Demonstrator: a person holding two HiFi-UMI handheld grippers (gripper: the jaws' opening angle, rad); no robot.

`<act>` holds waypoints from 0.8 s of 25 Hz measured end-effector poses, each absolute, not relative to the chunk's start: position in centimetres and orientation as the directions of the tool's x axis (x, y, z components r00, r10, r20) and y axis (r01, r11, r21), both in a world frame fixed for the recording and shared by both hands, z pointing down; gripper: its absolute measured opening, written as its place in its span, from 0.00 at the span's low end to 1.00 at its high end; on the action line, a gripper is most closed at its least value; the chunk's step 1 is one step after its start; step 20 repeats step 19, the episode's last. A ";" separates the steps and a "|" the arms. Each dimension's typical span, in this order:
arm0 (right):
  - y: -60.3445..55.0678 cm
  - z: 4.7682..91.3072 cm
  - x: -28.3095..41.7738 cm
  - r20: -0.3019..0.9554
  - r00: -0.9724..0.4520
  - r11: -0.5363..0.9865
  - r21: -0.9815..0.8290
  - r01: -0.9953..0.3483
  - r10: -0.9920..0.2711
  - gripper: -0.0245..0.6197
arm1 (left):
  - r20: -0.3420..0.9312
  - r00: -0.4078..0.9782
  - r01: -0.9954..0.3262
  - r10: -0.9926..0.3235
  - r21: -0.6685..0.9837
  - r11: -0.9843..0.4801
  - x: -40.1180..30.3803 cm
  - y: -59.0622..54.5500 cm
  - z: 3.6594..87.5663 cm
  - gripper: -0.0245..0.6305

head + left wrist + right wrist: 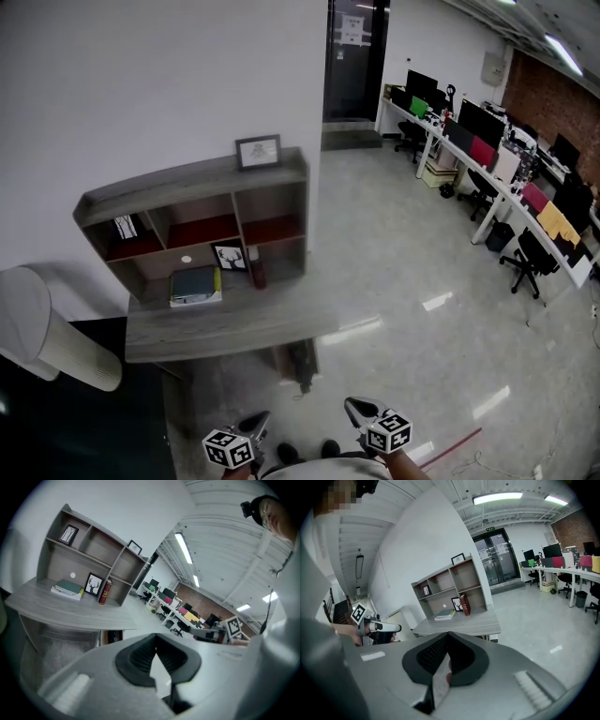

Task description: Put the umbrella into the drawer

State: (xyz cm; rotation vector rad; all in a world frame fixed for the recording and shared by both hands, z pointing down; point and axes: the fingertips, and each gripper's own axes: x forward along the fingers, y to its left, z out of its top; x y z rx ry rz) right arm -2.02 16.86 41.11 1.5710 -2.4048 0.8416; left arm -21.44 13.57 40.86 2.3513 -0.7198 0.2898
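Observation:
No umbrella shows in any view. A grey desk point(234, 323) with a shelf unit point(187, 187) on it stands against the white wall. Below its right end sits a dark shape point(298, 361) that I cannot make out. My left gripper point(258, 422) and right gripper point(358, 408) hang side by side at the bottom of the head view, well short of the desk. In the left gripper view the left gripper point(155, 637) has its pads met at the tips, with nothing held. The right gripper point(448, 635) stands the same way in its own view.
On the desk lie a stack of books point(195, 286), a framed picture point(229, 256) and a red book point(259, 274). Another frame point(258, 151) tops the shelf. A pale ribbed cylinder point(56, 342) sits at the left. Office desks and chairs point(506, 187) line the right.

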 end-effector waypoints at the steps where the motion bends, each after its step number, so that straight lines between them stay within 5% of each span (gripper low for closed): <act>1: 16.7 40.9 -1.9 0.408 -0.442 0.298 -0.370 -0.880 -0.799 0.05 | 0.379 0.824 -0.567 -0.422 0.526 -0.634 -21.4 13.5 40.9 0.04; 20: 16.2 40.8 0.8 0.383 -0.423 0.277 -0.380 -0.882 -0.821 0.05 | 0.404 0.820 -0.570 -0.405 0.514 -0.641 -19.5 12.9 41.6 0.04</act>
